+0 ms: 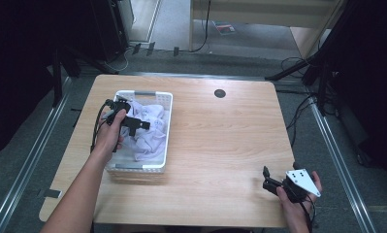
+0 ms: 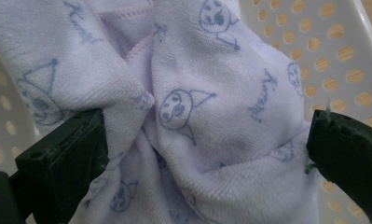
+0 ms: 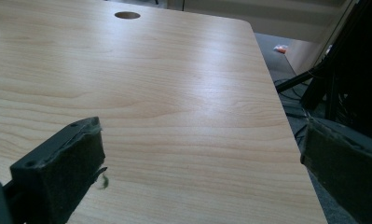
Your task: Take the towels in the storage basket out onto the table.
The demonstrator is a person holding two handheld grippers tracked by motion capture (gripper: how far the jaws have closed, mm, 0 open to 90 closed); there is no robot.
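A dim room with grey floor and dark stands surrounds a pale wood counter (image 1: 215, 141) with rounded corners and a small round hole (image 1: 219, 93) near its far edge.

The left hand-held gripper (image 1: 143, 124) is lowered into a white perforated basket (image 1: 168, 131), its jaws spread wide on either side of a bunched cloth (image 1: 150, 131). In the left gripper view, a raised fold of the cloth (image 2: 193, 116) sits between the two black jaws; the left jaw looks to be touching or just beside the fabric, the right jaw just beside it. They are released, not yet clamped. The gripper seems placed this way so that closing would pinch that raised fold, likely to lift the cloth out.

The cloth is pale lilac terry printed with small blue cartoon faces and script. It lies crumpled in the basket, filling most of its floor, so it has no clear direction of its own; its heap roughly follows the basket's length.

The basket stands near the counter's left edge, its long axis running from the near edge toward the far edge, with grey handles at both short ends.

The right hand-held gripper (image 1: 270, 183) is held near the counter's near right corner, well apart from the basket. Its jaws are spread and grasp nothing; the right gripper view looks across bare wood toward the hole (image 3: 127, 15). It appears to be waiting, kept out of the way.
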